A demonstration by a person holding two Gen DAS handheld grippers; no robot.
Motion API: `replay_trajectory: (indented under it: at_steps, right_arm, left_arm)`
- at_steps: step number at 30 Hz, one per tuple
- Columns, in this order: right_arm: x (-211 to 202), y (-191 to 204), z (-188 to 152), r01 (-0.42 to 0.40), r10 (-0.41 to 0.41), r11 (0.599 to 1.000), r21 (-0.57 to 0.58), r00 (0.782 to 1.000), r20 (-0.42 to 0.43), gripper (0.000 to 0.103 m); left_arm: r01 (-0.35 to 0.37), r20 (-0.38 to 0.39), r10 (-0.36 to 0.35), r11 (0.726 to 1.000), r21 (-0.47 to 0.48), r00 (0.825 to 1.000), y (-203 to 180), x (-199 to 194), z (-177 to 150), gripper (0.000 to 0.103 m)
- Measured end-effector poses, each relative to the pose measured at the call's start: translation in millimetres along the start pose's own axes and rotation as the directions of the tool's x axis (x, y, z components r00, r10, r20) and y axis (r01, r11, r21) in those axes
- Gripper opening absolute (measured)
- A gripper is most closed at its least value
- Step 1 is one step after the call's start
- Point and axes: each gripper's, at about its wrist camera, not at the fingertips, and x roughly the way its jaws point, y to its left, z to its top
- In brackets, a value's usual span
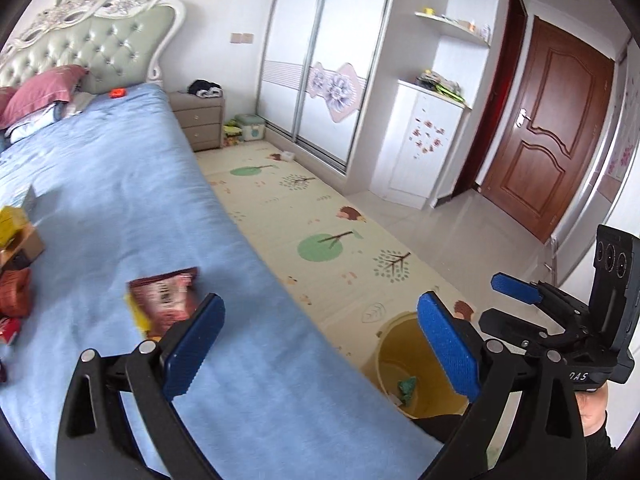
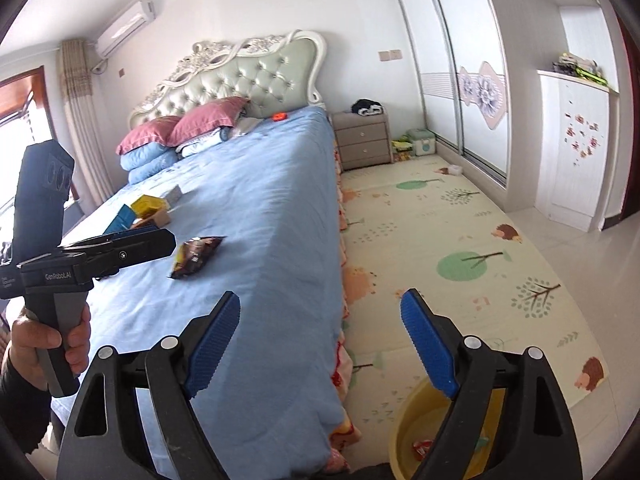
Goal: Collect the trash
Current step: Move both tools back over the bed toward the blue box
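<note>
Two grippers, left (image 1: 320, 344) & right (image 2: 320, 344), both spread wide w/ nothing held. Boxes (image 2: 150, 210) lie far left on blue bed (image 2: 260, 208). Dark red-yellow snack wrapper (image 2: 196, 256) lies flat mid-bed; yellow bin (image 2: 404, 436) near right on floor.

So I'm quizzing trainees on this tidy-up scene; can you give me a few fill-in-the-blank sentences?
1. The snack wrapper lies on the ____ bedspread.
2. The yellow bin stands on the ____ beside the bed.
3. The left gripper and the right gripper are both ____.

Missing words: blue; play mat; open
</note>
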Motion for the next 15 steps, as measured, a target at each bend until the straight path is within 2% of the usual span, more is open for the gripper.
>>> replay_trajectory:
  at_steps: [4,8,15]
  right_arm:
    - [20.0,55.5,18.4,-0.09,0.091,0.993,-0.076,0.996,0.014,0.087]
    - [38.8,113.4,29.8,-0.181,0.185,0.972,-0.147,0.983,0.014,0.095]
    - [73.8,202.9,39.0,-0.274,0.278,0.933,-0.234,0.96,-0.016,0.095]
  left_arm:
    - [-0.115,0.06,0.118,0.992,-0.042,0.991,57.4,-48.4,-2.7,0.099]
    - [-0.217,0.087,0.224,0.973,-0.077,0.971,117.2,-94.6,-12.4,0.099]
    - [-0.32,0.063,0.332,0.936,-0.147,0.941,213.3,-143.5,-33.0,0.099]
